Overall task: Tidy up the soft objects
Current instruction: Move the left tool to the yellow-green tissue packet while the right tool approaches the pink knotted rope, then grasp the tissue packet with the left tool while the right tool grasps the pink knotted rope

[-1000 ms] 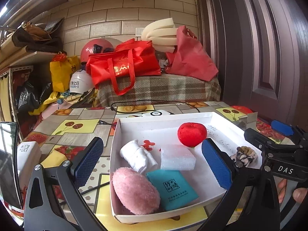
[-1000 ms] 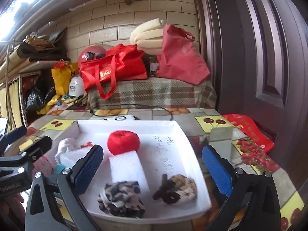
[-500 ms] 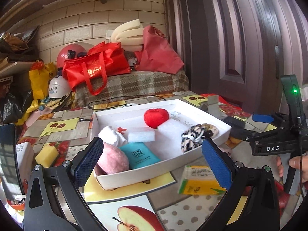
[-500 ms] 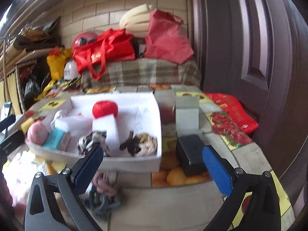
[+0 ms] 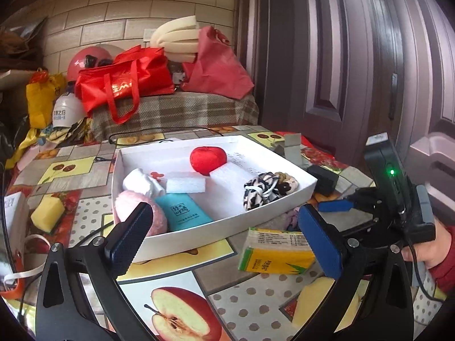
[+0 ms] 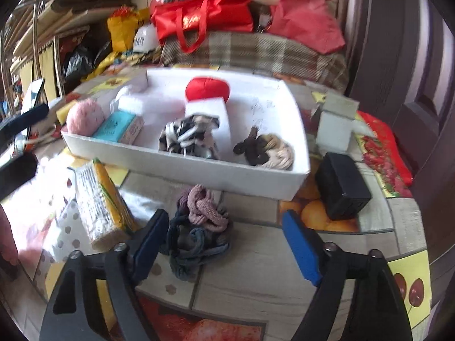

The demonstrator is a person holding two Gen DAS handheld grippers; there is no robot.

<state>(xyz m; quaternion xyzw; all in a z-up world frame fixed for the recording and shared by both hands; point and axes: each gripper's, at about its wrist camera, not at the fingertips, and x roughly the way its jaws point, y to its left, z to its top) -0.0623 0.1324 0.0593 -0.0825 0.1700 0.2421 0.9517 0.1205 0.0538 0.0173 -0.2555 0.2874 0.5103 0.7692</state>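
Note:
A white tray (image 5: 295, 196) (image 6: 199, 170) on the table holds a red cushion (image 5: 208, 157), a pink puff (image 5: 136, 207), a teal pack (image 5: 182, 210), white foam blocks (image 5: 186, 184), a black-and-white scrunchie (image 6: 189, 136) and a brown-beige scrunchie (image 6: 264, 149). A pile of pink and blue-grey scrunchies (image 6: 199, 224) lies on the table in front of the tray. My right gripper (image 6: 224, 244) is open, its fingers on either side of the pile. My left gripper (image 5: 224, 238) is open and empty, near the tray's front wall. A yellow tissue pack (image 5: 274, 255) lies beside it.
A black box (image 6: 342, 189) and a grey carton (image 6: 335, 126) stand right of the tray. A yellow sponge (image 5: 47, 213) lies at the left. Red bags (image 5: 125, 82) and helmets sit on a plaid-covered bench behind the table. A dark door is at the right.
Both grippers have pulled back from over the tray toward the table's near side. The right gripper has dropped low around the scrunchie pile, and the tissue pack has come into view.

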